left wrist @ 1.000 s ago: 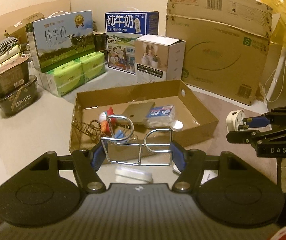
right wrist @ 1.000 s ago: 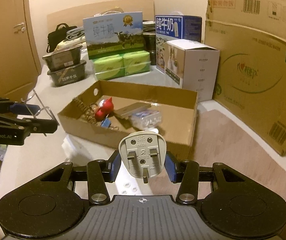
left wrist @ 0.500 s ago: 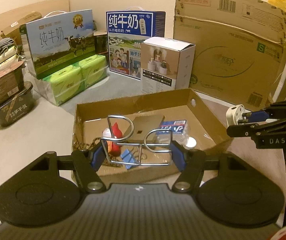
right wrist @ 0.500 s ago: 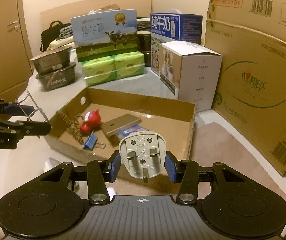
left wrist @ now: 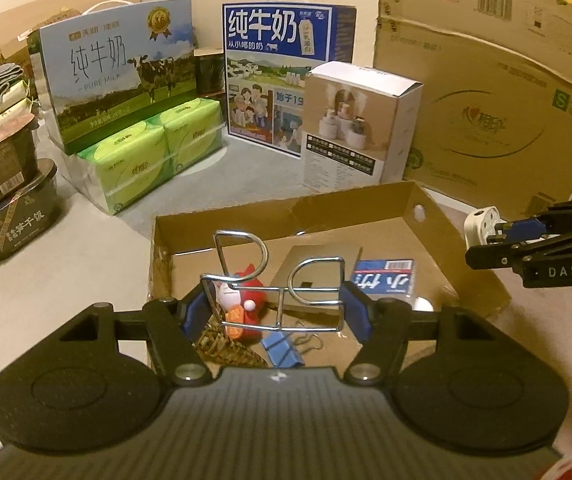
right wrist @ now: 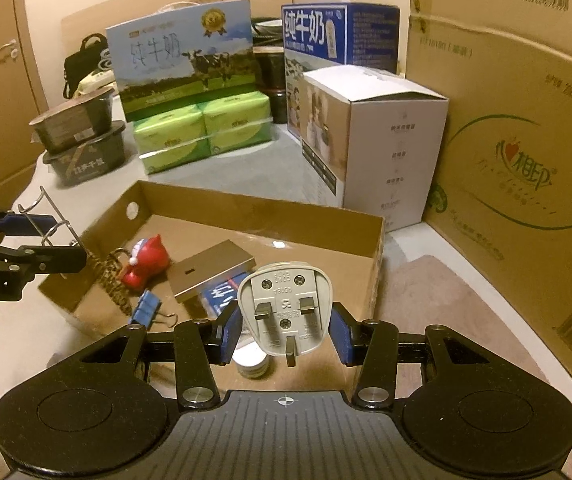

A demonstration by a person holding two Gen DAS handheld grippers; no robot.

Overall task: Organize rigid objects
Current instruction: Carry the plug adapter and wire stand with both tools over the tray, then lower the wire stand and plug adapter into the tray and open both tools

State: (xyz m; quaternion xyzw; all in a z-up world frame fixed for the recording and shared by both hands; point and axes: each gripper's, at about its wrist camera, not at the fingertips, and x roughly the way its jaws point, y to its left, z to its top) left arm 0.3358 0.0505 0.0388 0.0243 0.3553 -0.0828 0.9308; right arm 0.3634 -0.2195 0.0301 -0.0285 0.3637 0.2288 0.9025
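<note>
While the left gripper [left wrist: 276, 306] clamps a wire rack [left wrist: 278, 280], the right gripper [right wrist: 285, 330] grips a plug [right wrist: 285, 306].

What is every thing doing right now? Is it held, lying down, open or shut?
Left gripper: jaws shut on the wire rack.
Wire rack: held above the tray.
Right gripper: jaws shut on the plug adapter.
Plug adapter: held, prongs facing the camera.
Cardboard tray: open-topped.
Red toy: lying in the tray.
Blue binder clip: lying in the tray.
White box: standing, closed.
</note>
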